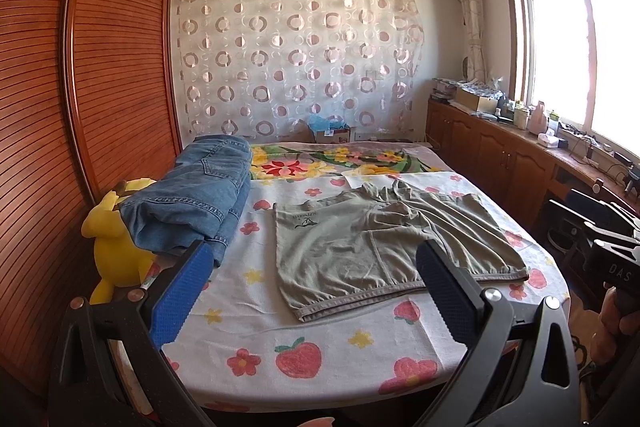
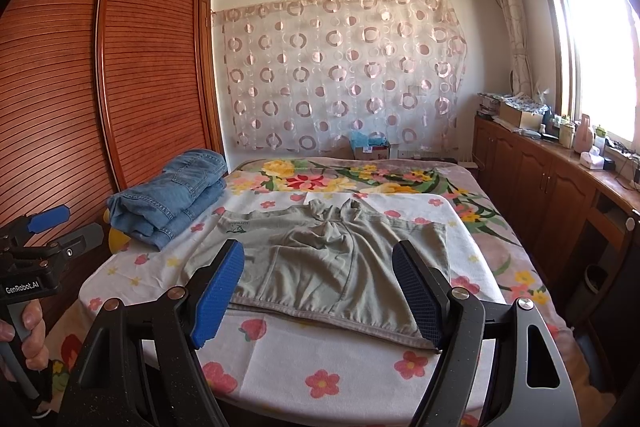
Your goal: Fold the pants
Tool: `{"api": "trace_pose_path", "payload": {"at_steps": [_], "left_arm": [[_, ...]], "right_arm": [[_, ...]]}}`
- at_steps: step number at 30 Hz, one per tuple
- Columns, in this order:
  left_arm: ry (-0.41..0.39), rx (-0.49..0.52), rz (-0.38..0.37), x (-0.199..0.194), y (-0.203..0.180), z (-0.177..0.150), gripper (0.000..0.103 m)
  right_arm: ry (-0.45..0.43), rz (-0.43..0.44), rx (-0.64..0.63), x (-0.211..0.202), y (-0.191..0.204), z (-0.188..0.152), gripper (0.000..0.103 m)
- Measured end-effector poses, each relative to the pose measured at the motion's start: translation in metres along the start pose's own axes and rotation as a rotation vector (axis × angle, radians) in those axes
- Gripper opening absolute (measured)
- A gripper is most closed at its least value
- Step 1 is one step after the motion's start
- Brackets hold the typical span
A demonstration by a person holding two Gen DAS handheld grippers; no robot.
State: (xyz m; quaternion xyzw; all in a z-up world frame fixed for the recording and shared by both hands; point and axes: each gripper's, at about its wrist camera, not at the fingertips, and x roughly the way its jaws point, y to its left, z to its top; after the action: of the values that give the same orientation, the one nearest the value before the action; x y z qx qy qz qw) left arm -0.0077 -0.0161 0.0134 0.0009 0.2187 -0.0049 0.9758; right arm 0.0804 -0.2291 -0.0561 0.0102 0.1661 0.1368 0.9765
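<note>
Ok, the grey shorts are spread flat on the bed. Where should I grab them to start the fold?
Take the grey shorts by the near hem edge, one corner per hand-held gripper, coming in low from the front. That edge lies flat and straight toward you, while the far middle is bunched. Both hand-held grippers, left and right, are open.

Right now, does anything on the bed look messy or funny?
Yes. The grey-green shorts lie spread out but bunched and wrinkled in the middle, not flat. The folded jeans sit at the bed's left edge, partly on top of a yellow plush toy, so the pile tilts. Both tools are open and hold nothing.
</note>
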Motion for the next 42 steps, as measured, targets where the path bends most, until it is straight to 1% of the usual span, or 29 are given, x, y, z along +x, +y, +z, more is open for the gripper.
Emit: {"api": "trace_pose_path", "payload": {"at_steps": [10, 17, 20, 24, 25, 32, 35, 39, 42], "left_arm": [[-0.001, 0.0, -0.001, 0.0, 0.001, -0.001, 0.102], [0.01, 0.003, -0.007, -0.002, -0.01, 0.005, 0.102], [0.023, 0.005, -0.017, 0.005, -0.014, 0.006, 0.102], [0.047, 0.013, -0.06, 0.019, -0.016, 0.008, 0.102], [0.051, 0.017, -0.068, 0.026, -0.008, 0.003, 0.102], [0.074, 0.026, -0.133, 0.06, -0.003, 0.01, 0.102], [0.099, 0.049, -0.143, 0.08, -0.003, 0.008, 0.102], [0.149, 0.054, -0.17, 0.106, -0.001, 0.003, 0.102], [0.175, 0.056, -0.184, 0.122, 0.0, 0.001, 0.102]], "right_arm": [[-0.002, -0.001, 0.001, 0.001, -0.001, 0.001, 0.078], [0.002, 0.0, 0.003, 0.002, -0.003, -0.003, 0.078], [0.008, 0.002, 0.001, 0.004, -0.005, -0.004, 0.078], [0.016, 0.009, -0.01, 0.009, -0.011, -0.003, 0.078], [0.023, 0.007, -0.012, 0.012, -0.013, -0.004, 0.078], [0.077, -0.011, -0.02, 0.034, -0.033, -0.003, 0.078], [0.096, -0.023, -0.026, 0.044, -0.041, -0.002, 0.078], [0.122, -0.03, -0.024, 0.055, -0.051, 0.002, 0.078], [0.128, -0.032, -0.032, 0.059, -0.055, 0.005, 0.075]]}}
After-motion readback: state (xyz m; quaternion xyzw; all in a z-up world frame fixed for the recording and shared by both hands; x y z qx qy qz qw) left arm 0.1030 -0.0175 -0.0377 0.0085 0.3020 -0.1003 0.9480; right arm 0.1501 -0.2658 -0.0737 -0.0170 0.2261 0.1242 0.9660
